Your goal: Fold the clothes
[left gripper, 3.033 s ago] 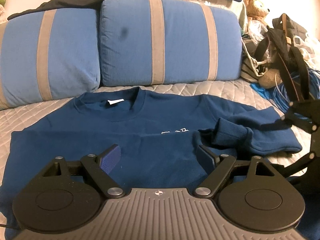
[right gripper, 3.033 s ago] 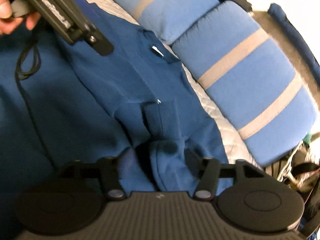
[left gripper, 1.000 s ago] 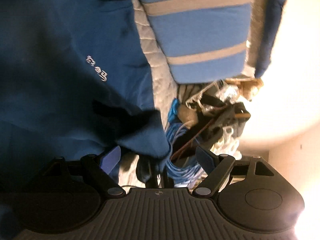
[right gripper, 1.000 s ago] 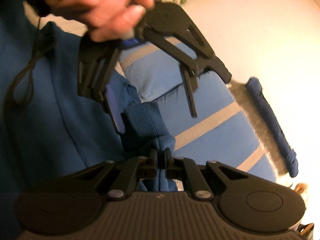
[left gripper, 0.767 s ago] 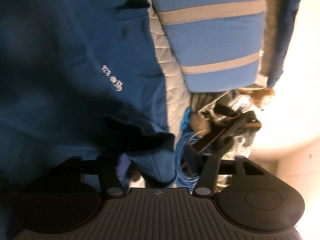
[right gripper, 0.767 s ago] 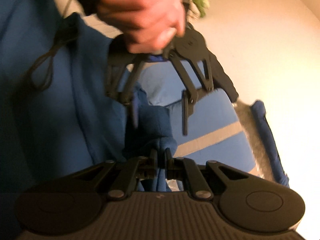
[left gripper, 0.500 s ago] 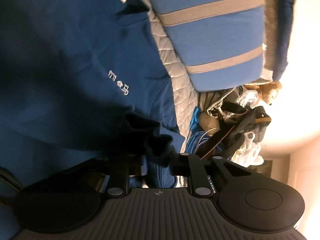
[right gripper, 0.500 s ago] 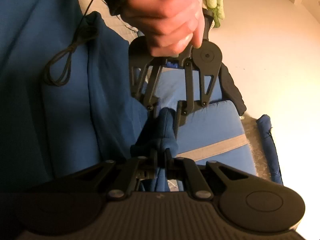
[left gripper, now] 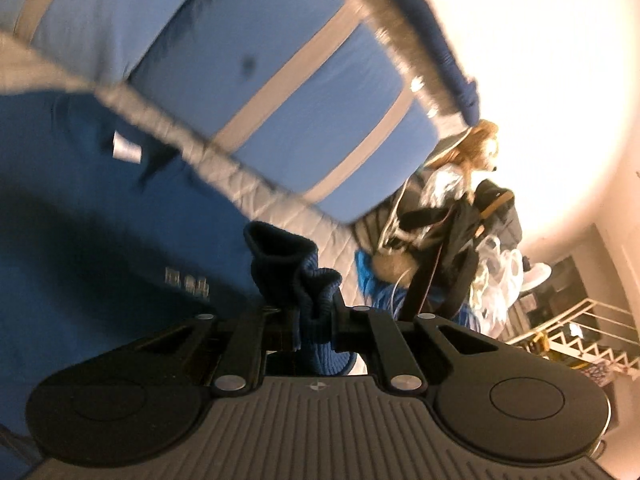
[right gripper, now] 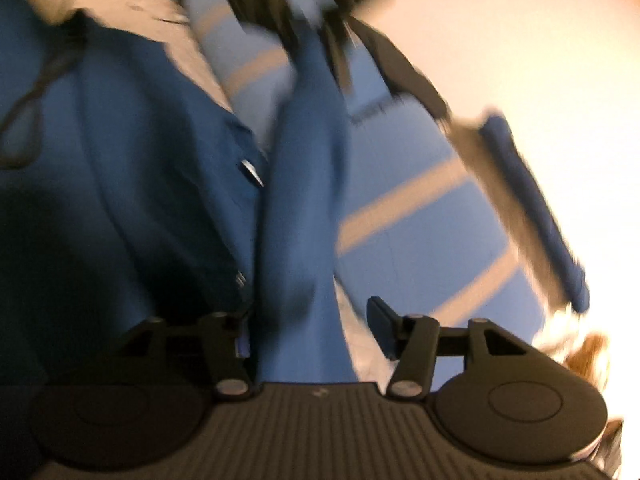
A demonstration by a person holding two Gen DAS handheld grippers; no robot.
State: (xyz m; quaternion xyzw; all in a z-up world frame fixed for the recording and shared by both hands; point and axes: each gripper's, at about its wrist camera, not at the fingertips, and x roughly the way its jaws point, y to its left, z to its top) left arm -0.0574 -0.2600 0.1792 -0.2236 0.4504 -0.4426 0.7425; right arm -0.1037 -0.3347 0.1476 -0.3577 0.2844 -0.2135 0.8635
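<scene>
A navy blue sweatshirt lies on the grey quilted bed, collar tag toward the pillows. My left gripper is shut on the ribbed sleeve cuff and holds it lifted off the bed. In the right wrist view the sleeve stretches upward from between the fingers of my right gripper to the blurred left gripper at the top. My right gripper's jaws stand apart, the sleeve running loosely between them.
Two blue pillows with grey stripes lean at the head of the bed. A pile of bags, straps, a blue cord and a teddy bear sits beside the bed on the right. A dark blue roll tops the pillows.
My left gripper closed on the sleeve cuff and lifted it up and away. My right gripper, shut on the sleeve before, has opened, and the sleeve now hangs stretched between the two.
</scene>
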